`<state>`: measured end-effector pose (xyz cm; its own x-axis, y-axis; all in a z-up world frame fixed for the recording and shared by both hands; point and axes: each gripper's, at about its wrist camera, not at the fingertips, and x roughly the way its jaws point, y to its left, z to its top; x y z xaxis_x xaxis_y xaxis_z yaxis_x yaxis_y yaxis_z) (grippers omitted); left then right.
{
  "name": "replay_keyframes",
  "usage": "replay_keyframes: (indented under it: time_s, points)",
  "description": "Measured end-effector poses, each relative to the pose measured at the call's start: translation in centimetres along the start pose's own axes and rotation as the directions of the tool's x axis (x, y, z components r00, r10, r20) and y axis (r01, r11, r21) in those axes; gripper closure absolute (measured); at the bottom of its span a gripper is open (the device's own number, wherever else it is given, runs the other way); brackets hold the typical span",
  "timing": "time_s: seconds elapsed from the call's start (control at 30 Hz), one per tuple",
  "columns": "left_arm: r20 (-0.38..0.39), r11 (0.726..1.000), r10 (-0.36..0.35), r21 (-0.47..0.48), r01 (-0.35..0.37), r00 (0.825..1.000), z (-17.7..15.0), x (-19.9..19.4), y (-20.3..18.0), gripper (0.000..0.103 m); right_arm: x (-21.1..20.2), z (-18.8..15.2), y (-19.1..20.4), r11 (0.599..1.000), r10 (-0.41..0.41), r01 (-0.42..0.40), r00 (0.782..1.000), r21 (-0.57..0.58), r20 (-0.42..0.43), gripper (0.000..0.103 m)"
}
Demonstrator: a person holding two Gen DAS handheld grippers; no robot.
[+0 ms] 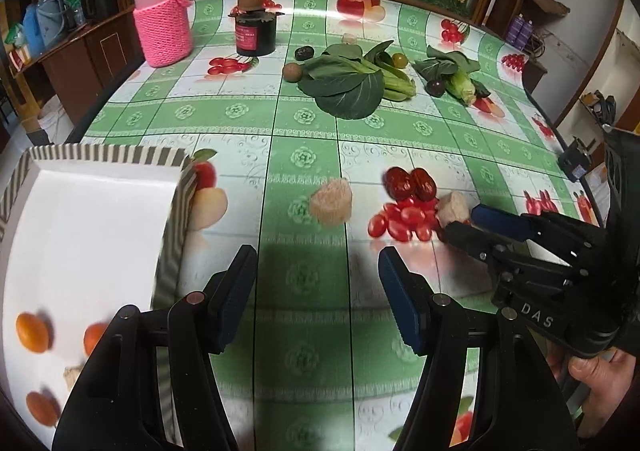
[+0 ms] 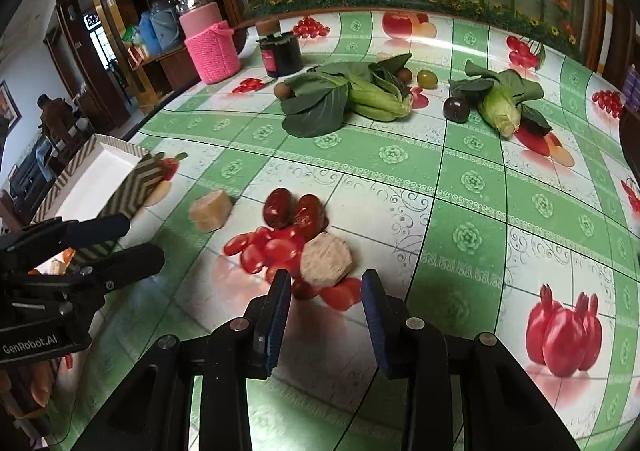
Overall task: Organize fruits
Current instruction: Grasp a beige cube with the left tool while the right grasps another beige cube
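Note:
Two dark red dates (image 1: 410, 183) (image 2: 296, 209) lie side by side on the fruit-print tablecloth. A pale pinkish chunk (image 2: 326, 261) (image 1: 452, 207) lies just in front of them, and a tan chunk (image 1: 331, 201) (image 2: 211, 210) lies to their left. My right gripper (image 2: 326, 315) is open, just short of the pinkish chunk; it also shows in the left wrist view (image 1: 466, 221). My left gripper (image 1: 318, 291) is open and empty over bare cloth, beside a white tray (image 1: 100, 211) (image 2: 104, 171) that holds three orange fruits (image 1: 32, 332).
Two bok choy bunches (image 1: 352, 79) (image 2: 500, 103), a dark plum (image 2: 456, 109), a brown fruit (image 1: 293, 72), a green-yellow fruit (image 2: 427, 78) and a dark fruit (image 1: 304, 52) lie farther back. A pink-sleeved jar (image 1: 162, 11) and black canister (image 1: 256, 31) stand at the far edge.

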<state>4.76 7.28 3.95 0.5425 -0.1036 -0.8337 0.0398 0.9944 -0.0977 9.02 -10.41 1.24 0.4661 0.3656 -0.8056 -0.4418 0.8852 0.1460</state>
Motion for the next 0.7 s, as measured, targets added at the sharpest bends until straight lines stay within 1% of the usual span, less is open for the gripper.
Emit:
replay_keyframes:
  time_s: [0.1,0.27,0.43,0.47,0.53,0.57,0.63,0.7]
  points:
    - [-0.01,1.0,-0.01,0.007,0.01,1.0,0.8,0.8,-0.1,0.04,0.3,0.4,-0.2,1.0,0.004,-0.004,1.0,-0.005,0.009,0.067]
    - [-0.021,1.0,0.009,0.006,-0.009,1.0,2.0,2.4,-0.2,0.04,0.8,0.9,-0.3,1.0,0.003,-0.003,1.0,-0.021,0.025,0.067]
    - [-0.054,0.999,0.03,0.026,-0.029,0.998,2.2,4.3,-0.5,0.04,0.8,0.7,-0.5,1.0,0.019,-0.018,0.998,-0.018,0.052,0.068]
    - [-0.055,0.999,0.03,0.027,-0.029,0.998,2.2,4.5,-0.5,0.04,0.8,0.7,-0.4,1.0,0.013,-0.012,0.998,-0.024,0.056,0.069]
    - [-0.031,0.999,0.032,0.038,-0.031,0.999,2.3,4.7,-0.5,0.041,0.8,0.6,-0.3,0.999,0.0,0.002,0.998,-0.041,0.061,0.071]
    - [-0.024,0.999,0.033,0.044,-0.031,0.999,2.3,4.7,-0.6,0.054,0.7,0.5,-0.2,0.999,-0.002,0.005,0.998,-0.045,0.062,0.073]
    - [-0.011,0.997,0.038,0.063,-0.037,0.999,2.4,4.7,-0.6,0.074,0.7,0.5,-0.2,0.999,0.005,-0.002,0.998,-0.043,0.063,0.076]
    - [-0.014,0.998,0.027,0.055,-0.026,1.0,2.5,4.6,-0.4,0.074,0.6,0.4,-0.3,0.999,0.014,-0.012,0.998,-0.037,0.06,0.076]
